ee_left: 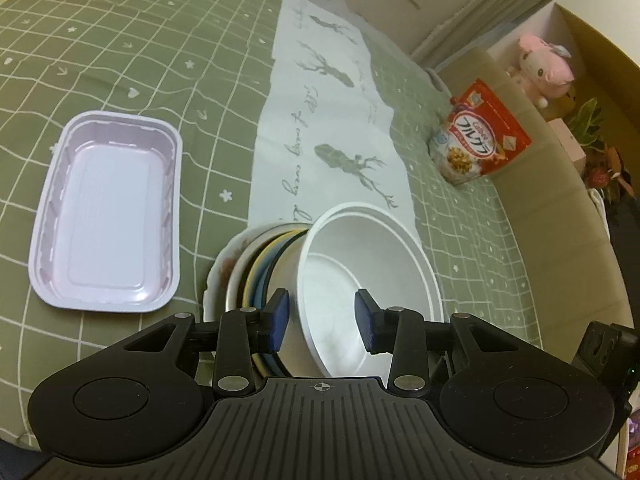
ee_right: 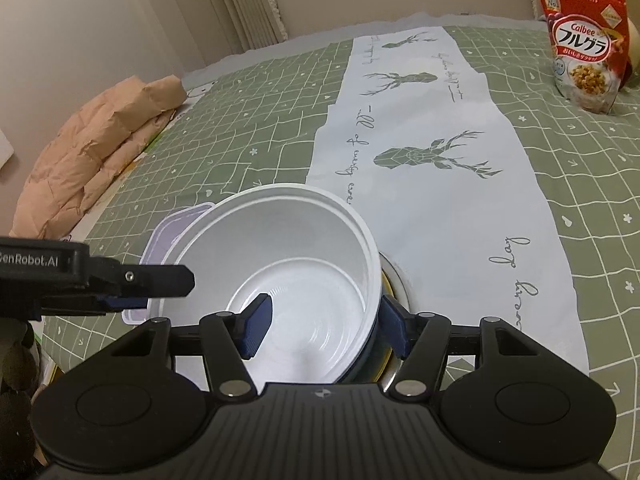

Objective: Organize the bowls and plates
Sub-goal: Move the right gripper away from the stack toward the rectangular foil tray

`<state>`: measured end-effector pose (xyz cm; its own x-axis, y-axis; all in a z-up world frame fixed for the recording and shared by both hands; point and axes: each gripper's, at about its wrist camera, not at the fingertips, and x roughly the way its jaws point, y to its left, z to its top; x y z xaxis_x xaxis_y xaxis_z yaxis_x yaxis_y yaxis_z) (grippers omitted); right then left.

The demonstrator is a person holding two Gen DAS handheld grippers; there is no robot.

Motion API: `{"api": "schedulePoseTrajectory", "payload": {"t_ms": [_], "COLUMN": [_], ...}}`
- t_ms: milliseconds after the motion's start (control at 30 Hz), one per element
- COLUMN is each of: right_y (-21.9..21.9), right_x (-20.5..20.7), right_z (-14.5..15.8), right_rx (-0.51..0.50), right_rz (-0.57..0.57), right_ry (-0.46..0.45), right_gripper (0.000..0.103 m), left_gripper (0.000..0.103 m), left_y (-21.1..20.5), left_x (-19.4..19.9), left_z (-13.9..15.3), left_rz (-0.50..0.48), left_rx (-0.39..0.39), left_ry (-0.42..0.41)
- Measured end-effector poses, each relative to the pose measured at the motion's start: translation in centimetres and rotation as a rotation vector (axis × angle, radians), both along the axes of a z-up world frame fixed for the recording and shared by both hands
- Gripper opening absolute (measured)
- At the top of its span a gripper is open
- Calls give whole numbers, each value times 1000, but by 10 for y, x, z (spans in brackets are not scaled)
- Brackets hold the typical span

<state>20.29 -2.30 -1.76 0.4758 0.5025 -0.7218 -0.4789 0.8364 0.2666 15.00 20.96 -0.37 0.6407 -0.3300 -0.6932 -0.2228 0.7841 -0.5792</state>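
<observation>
We cannot see most of the stack of round plates [ee_left: 240, 268], because the big white plastic bowl [ee_left: 360, 276] sits in front of it; only thin rims in cream, yellow, blue and black peek out. From the right wrist, the same white bowl [ee_right: 288, 276] hides most of the pale purple rectangular plastic tray [ee_right: 168, 236]. The red cereal bag [ee_right: 584, 44] is cut off at the top edge there. We cannot tell if the right gripper [ee_right: 324, 326] squeezes the bowl's wall. The small writing on the white deer-print cloth [ee_left: 320, 120] is too blurry to read.
</observation>
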Motion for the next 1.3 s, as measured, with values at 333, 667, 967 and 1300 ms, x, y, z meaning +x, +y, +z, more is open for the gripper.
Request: {"api": "schedulePoseTrajectory", "payload": {"t_ms": [333, 667, 967, 1300], "right_y": [1, 9, 10, 9], "right_x": [-3, -13, -11, -12], "right_z": [2, 17, 13, 14], "right_rx": [-3, -11, -24, -32], "right_rz": [-1, 37, 32, 19], "right_ry": [-12, -88, -74, -82], "right_gripper": [60, 59, 59, 58], "left_gripper": [39, 39, 39, 39], "left_y": [2, 1, -1, 3], "left_x": [0, 0, -1, -10], "left_z": [-8, -11, -10, 0], "left_rz": [19, 19, 19, 22], "left_rx": [13, 22, 24, 19], "left_ry": [22, 24, 19, -16]}}
